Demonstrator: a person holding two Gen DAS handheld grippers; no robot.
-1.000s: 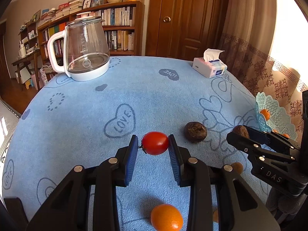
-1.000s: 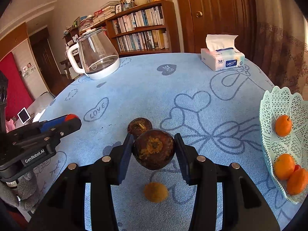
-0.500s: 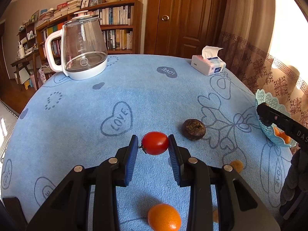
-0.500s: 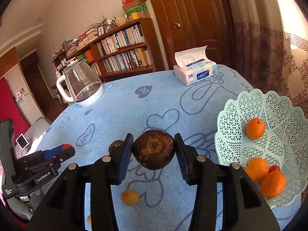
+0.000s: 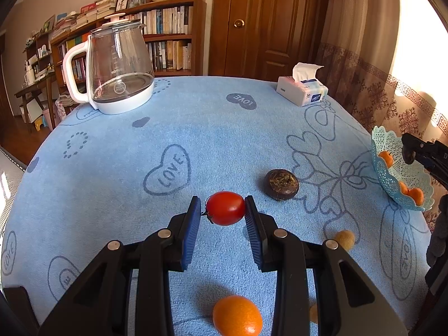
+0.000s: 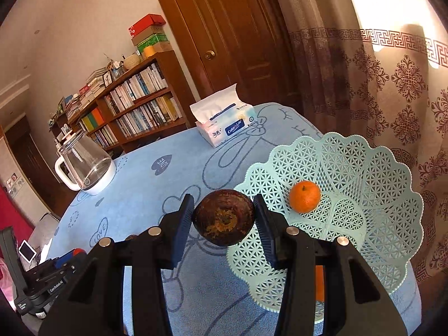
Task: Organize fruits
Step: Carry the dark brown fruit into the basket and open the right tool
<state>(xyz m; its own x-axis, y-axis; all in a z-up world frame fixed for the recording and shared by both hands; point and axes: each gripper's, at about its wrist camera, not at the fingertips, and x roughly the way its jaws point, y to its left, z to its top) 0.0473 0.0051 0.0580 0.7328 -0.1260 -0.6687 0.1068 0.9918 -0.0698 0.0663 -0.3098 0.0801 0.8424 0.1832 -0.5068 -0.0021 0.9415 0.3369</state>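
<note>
We held a dark, rough-skinned round fruit [image 6: 224, 218] clamped in our right gripper [image 6: 224, 219], raised near the left rim of the pale green lattice basket [image 6: 364, 196], apparently poised to drop it beside the glossy orange [image 6: 304, 196] already inside. Our left gripper [image 5: 225, 210] pinched a smooth red tomato [image 5: 225, 208] just above the blue terry tablecloth [image 5: 196, 128], seemingly next in line. A second dark fruit [image 5: 281, 184] sat on the cloth to its right, an orange citrus [image 5: 237, 315] lay nearer, and a small fuzzy yellow fruit [image 5: 345, 238] lay farther right. A glass kettle [image 5: 117, 64] and a tissue box [image 5: 301, 91] stood at the far side.
</note>
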